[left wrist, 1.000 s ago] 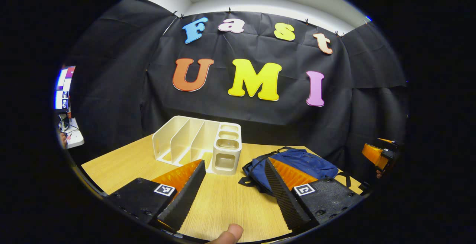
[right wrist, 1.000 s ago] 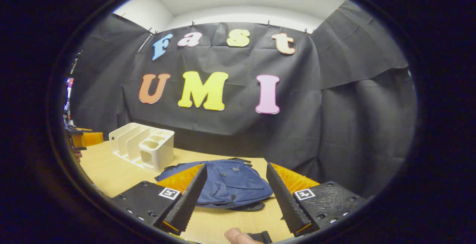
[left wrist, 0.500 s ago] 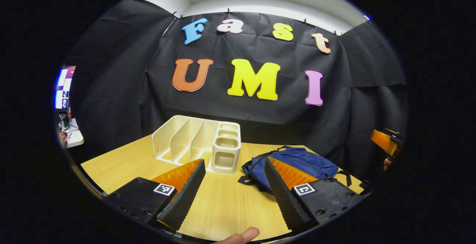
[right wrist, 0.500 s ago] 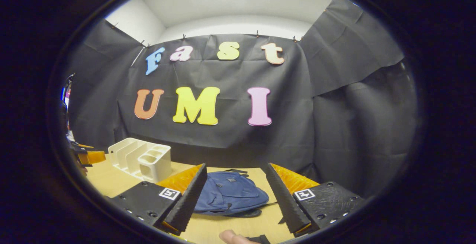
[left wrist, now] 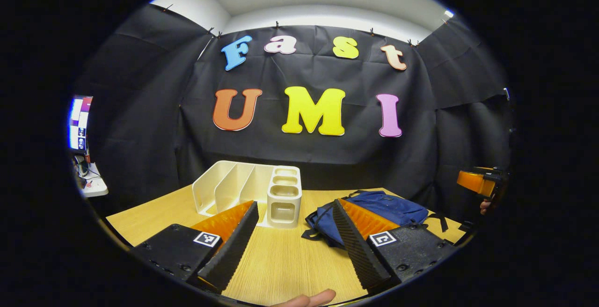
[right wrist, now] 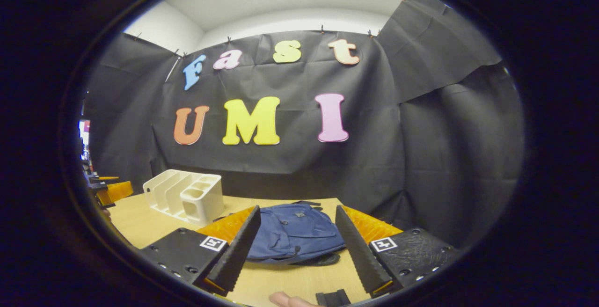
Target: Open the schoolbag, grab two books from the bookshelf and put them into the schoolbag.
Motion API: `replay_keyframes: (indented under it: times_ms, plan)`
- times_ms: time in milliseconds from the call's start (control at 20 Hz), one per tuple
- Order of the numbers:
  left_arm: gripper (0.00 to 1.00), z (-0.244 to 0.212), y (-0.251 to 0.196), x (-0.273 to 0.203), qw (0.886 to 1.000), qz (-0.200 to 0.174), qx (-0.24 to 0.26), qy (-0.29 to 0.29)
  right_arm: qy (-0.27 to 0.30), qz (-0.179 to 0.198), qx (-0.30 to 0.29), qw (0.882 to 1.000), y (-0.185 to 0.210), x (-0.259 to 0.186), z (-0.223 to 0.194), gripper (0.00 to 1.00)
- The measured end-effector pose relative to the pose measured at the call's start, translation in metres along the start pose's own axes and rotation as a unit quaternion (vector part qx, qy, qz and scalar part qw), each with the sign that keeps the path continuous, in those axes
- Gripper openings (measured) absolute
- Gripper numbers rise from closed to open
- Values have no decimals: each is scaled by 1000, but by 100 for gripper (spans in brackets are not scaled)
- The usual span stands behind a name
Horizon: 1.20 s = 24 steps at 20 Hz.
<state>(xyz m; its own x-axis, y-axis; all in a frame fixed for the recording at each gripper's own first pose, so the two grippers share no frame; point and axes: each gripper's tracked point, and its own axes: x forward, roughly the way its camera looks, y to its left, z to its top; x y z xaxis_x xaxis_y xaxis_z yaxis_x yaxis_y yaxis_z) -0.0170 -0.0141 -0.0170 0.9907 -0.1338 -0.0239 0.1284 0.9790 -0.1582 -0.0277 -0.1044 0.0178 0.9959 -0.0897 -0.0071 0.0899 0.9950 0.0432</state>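
A blue schoolbag (right wrist: pixel 295 231) lies flat on the wooden table (right wrist: pixel 140 222), straight ahead between my right gripper's fingers; its zip looks shut. In the left gripper view the schoolbag (left wrist: pixel 388 206) lies to the right. A white bookshelf (left wrist: pixel 248 192) with upright dividers and cup slots stands left of the bag, and no books stand in its slots. The bookshelf (right wrist: pixel 185 194) appears at the left in the right gripper view. My left gripper (left wrist: pixel 295 239) is open above the table, holding nothing. My right gripper (right wrist: pixel 297 244) is open too, short of the bag.
The other gripper (left wrist: pixel 477 183) hangs at the far right edge of the left gripper view, and another gripper (right wrist: pixel 110 190) sits at the far left of the right gripper view. A fingertip (left wrist: pixel 309 299) shows at the bottom. A side table (left wrist: pixel 91 183) stands outside the booth.
Both views have shifted slightly: the right gripper tilted up and came back level, the left one tipped up a little. Both stay open; bag and bookshelf have not moved.
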Motion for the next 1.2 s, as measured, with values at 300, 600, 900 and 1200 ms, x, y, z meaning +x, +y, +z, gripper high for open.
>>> replay_keyframes:
  times_ms: [300, 600, 900, 1200]
  plan:
    - [99, -9, 4, 5, 1000, 7, 1, 11, -7, 11, -5, 1000, 14, -2, -2, 95]
    - [100, -16, 7, 11, 1000, 16, 6, 16, -1, 18, -14, 1000, 19, 6, -8, 98]
    - [100, -20, 4, 15, 1000, 11, -1, 22, 2, 13, -7, 1000, 12, 7, -9, 98]
    - [99, -26, -2, 15, 1000, 3, 3, 28, 4, 15, -8, 1000, 12, 8, -12, 98]
